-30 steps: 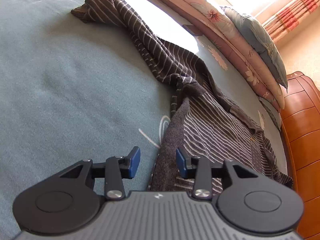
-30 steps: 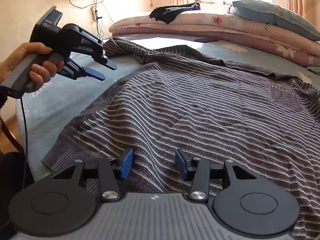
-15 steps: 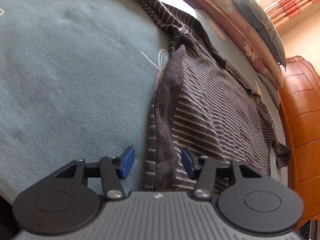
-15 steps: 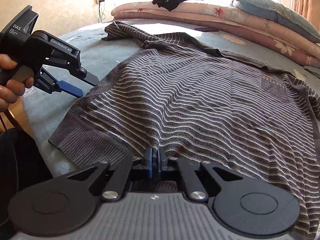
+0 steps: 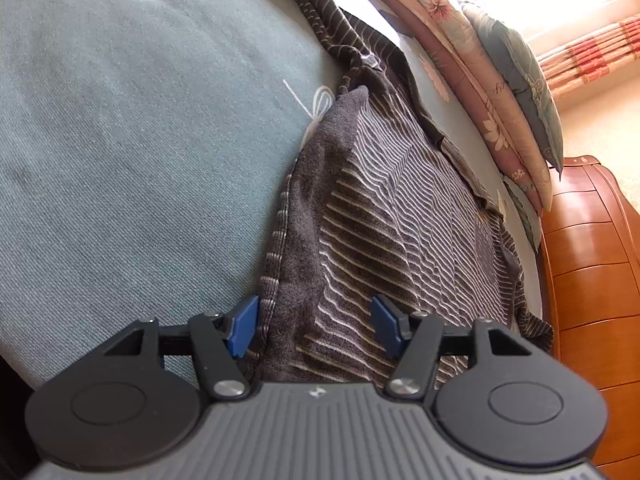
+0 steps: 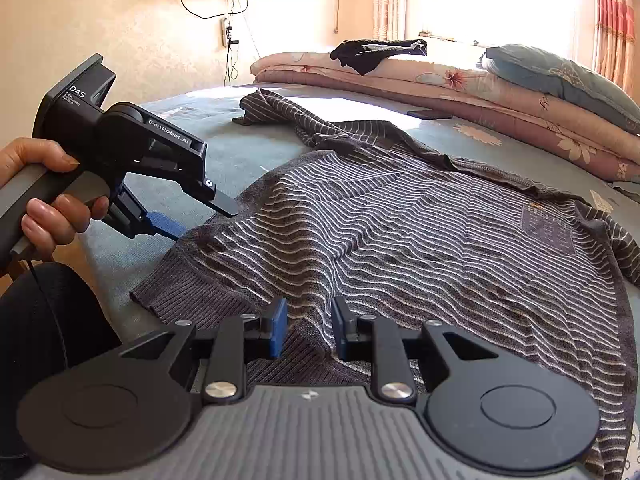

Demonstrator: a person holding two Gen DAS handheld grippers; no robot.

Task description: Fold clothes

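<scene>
My left tongs [image 5: 316,326] have just been opening and stand spread over the side edge of the striped sweater [image 5: 384,216], pads clear of it; the sweater lies flat on the bed [image 5: 132,140] ahead; my right tongs [image 6: 306,330] have just been opening, a raised ridge of hem between them, unpinched.

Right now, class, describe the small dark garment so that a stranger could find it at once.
Start at the bed with the blue-grey cover, then look to the folded pink quilts stacked along its far side. The black garment lies crumpled on top of them, plain and unstriped, unlike the big grey striped sweater spread on the cover.
</scene>
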